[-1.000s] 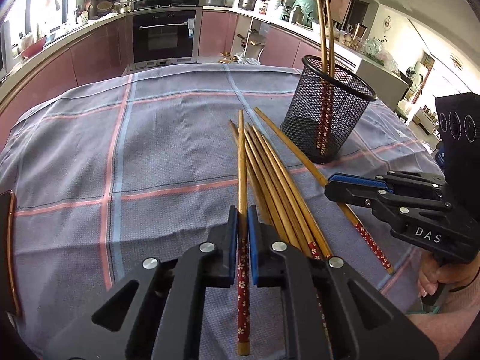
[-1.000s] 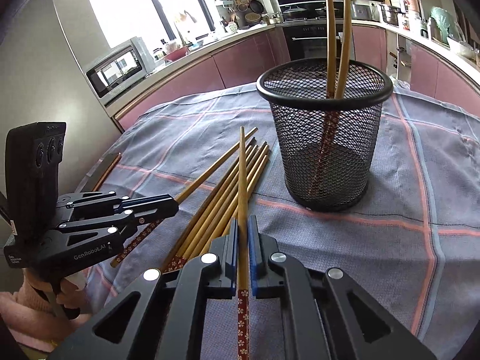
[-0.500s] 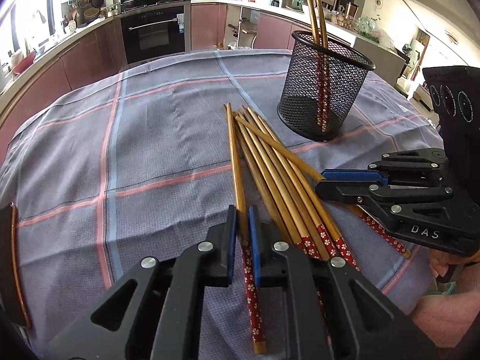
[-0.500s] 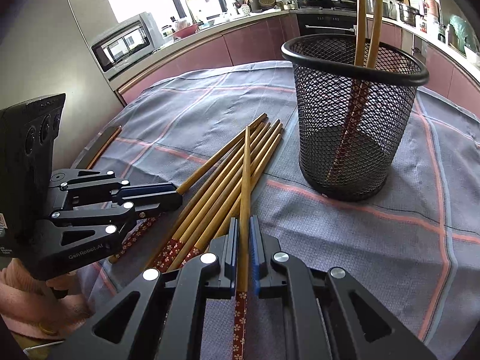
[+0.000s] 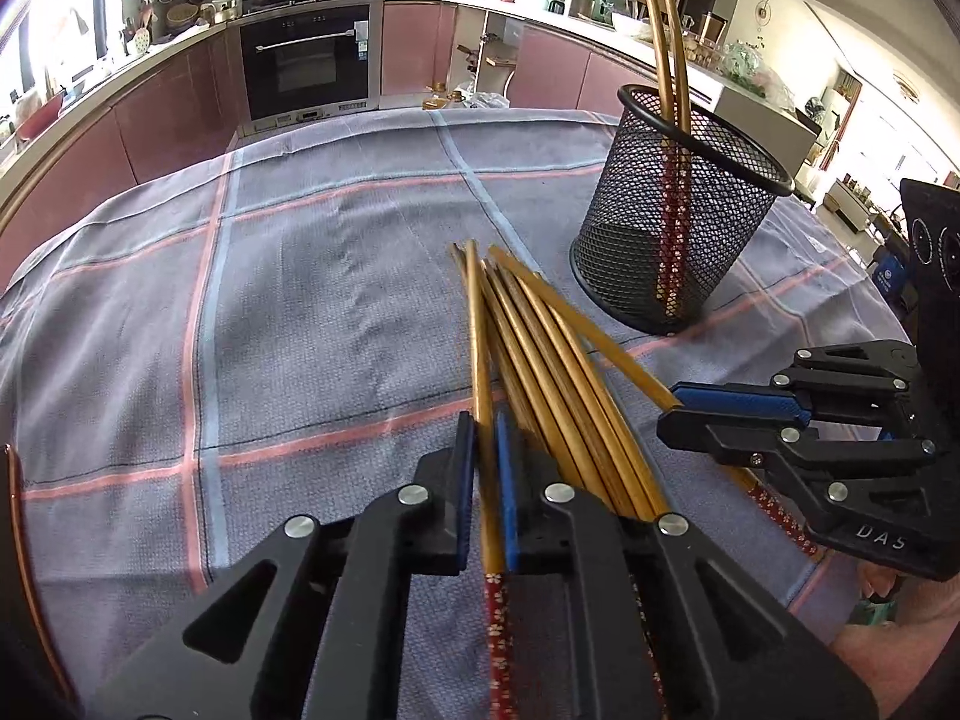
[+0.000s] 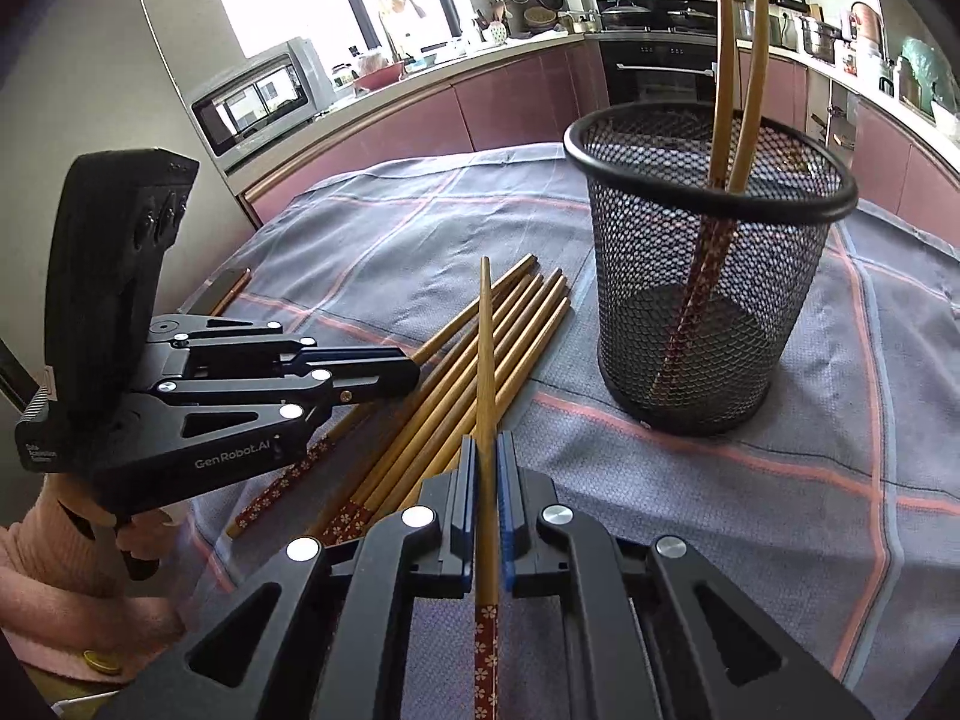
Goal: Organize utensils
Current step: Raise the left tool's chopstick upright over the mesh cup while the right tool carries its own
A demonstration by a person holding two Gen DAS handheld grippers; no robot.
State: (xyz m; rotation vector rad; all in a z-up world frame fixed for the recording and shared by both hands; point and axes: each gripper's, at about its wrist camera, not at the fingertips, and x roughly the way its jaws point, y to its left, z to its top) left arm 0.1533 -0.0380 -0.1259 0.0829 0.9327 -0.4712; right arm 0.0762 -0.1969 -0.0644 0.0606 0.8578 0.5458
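Each gripper holds 1 bamboo chopstick with a red floral handle. The left gripper [image 5: 485,444] has its blue-padded fingers [image 5: 463,480] clamped on a left-held chopstick [image 5: 480,360] whose tip points toward 12 o'clock over the loose pile of bamboo chopsticks [image 5: 552,372]; gripping near the handle end probably leaves the long shaft free for tipping upright. The right gripper [image 6: 487,468] is likewise clamped on a right-held chopstick [image 6: 486,360], with the black wire-mesh cylindrical holder [image 6: 708,300] at 2 o'clock, already containing 2 upright chopsticks [image 6: 729,90]. The holder stands on the grey plaid tablecloth [image 5: 300,300]. Whether either held tip touches the pile cannot be told; the pile's handle ends are hidden behind the gripper bodies.
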